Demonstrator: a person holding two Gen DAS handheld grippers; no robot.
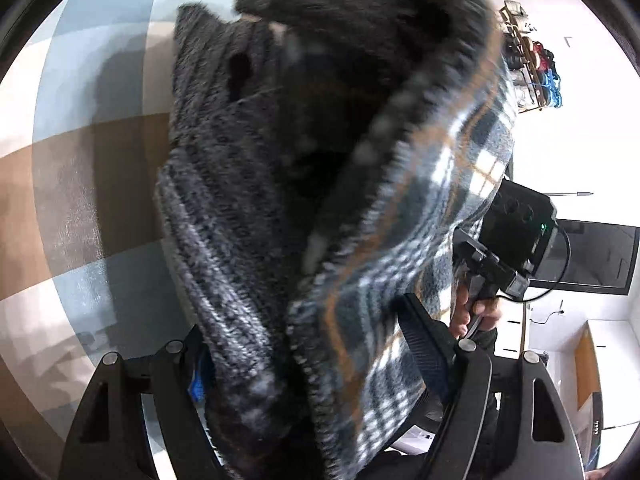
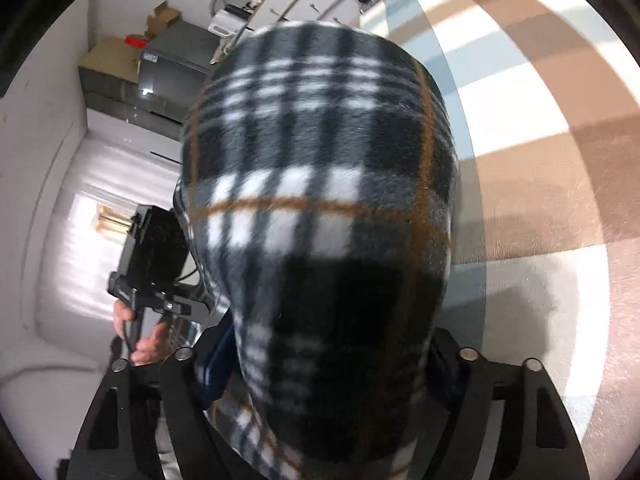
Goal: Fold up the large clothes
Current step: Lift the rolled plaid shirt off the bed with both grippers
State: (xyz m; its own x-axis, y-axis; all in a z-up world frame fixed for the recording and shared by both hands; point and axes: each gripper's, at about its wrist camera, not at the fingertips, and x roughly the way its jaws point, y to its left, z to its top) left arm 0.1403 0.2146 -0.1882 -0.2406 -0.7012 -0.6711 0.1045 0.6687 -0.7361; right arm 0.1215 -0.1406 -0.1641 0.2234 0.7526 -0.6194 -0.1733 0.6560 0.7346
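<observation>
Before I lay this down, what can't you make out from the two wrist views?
- Left wrist view: the garment hangs blurred before the lens, covering the left gripper fingertips and the grip.
- Right wrist view: plaid cloth fills the centre, hiding the right gripper fingers and the bite.
- Both: the garment's type, hem and sleeves are cut off, and the checkered surface beneath it is covered.

Checked brown, blue and white carpet (image 2: pixel 540 168) underfoot.

The garment (image 1: pixel 328 208) hangs between both grippers' jaws, above the rug (image 1: pixel 72 184).
</observation>
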